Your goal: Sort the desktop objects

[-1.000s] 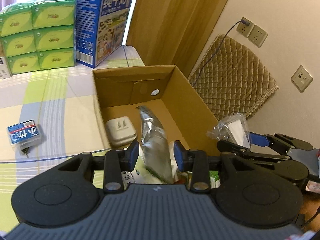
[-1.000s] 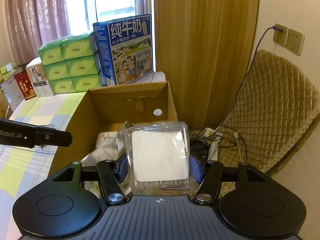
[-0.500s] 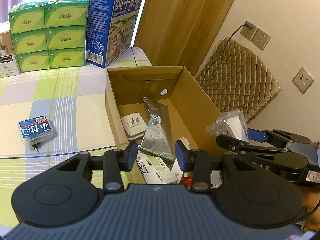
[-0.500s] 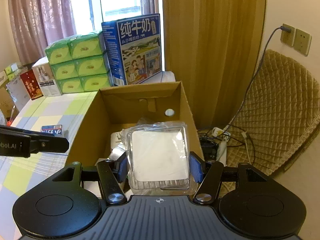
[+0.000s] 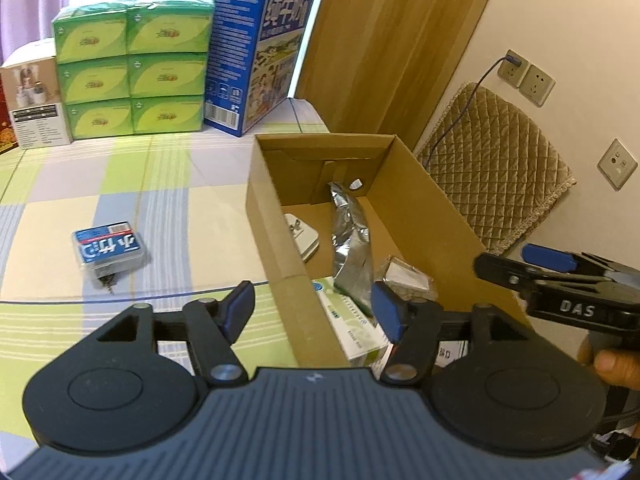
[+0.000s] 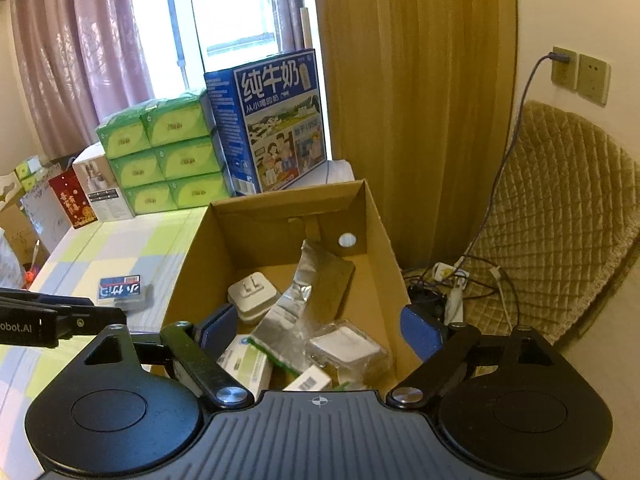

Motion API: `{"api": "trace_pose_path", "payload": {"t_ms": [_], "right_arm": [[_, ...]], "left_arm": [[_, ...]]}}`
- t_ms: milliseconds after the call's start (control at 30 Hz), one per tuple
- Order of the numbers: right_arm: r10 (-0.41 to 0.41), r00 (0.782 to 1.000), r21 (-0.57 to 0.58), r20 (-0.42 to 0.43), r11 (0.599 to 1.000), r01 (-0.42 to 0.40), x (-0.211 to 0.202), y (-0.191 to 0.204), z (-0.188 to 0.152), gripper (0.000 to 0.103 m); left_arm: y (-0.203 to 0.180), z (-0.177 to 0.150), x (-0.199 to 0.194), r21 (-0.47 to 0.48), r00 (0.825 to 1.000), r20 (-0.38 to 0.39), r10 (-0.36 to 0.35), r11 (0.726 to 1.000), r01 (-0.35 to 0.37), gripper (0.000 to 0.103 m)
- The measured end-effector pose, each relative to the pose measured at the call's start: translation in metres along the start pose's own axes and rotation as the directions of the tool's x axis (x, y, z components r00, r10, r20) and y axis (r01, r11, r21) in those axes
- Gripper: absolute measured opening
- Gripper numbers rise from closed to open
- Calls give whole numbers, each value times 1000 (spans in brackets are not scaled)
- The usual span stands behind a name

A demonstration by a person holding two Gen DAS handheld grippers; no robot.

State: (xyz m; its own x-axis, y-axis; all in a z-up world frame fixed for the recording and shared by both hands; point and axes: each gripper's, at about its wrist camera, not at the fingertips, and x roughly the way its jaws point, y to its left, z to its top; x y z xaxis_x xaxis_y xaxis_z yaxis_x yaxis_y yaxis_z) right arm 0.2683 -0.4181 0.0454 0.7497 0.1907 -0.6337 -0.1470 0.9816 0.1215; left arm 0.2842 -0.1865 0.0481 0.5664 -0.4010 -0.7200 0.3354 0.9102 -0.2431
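Covering desk [image 5: 168, 184], checked green-and-lilac cloth; open brown cardboard box [image 6: 384, 248] at its 3 o'clock edge serves as sorting bin. Inside box: crumpled silver foil pouch [image 6: 304, 300] leaning centre, white plug adapter [image 6: 254, 294] at 10 o'clock, clear plastic-wrapped white square [image 6: 346, 346] lying at 5 o'clock. Right gripper [image 6: 320, 332] above box, fingers spread wide, empty. Left gripper [image 5: 314, 306] fingers likewise wide, empty. Small blue-labelled clear case [image 5: 108, 246] at 9 o'clock of box, unsorted, likely next.
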Motion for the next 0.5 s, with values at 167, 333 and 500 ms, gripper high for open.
{"api": "trace_pose_path", "payload": {"t_ms": [167, 333, 500], "right_arm": [[6, 1000, 2, 3, 1000, -6, -21, 9, -10, 86], [30, 1000, -14, 4, 999, -30, -43, 31, -22, 90], [58, 998, -41, 5, 997, -58, -56, 56, -33, 94]], "left_arm": [[7, -10, -19, 1, 1000, 11, 19, 1000, -19, 65], [17, -23, -45, 12, 999, 28, 44, 999, -45, 78], [41, -38, -73, -6, 995, 53, 86, 996, -85, 89]]}}
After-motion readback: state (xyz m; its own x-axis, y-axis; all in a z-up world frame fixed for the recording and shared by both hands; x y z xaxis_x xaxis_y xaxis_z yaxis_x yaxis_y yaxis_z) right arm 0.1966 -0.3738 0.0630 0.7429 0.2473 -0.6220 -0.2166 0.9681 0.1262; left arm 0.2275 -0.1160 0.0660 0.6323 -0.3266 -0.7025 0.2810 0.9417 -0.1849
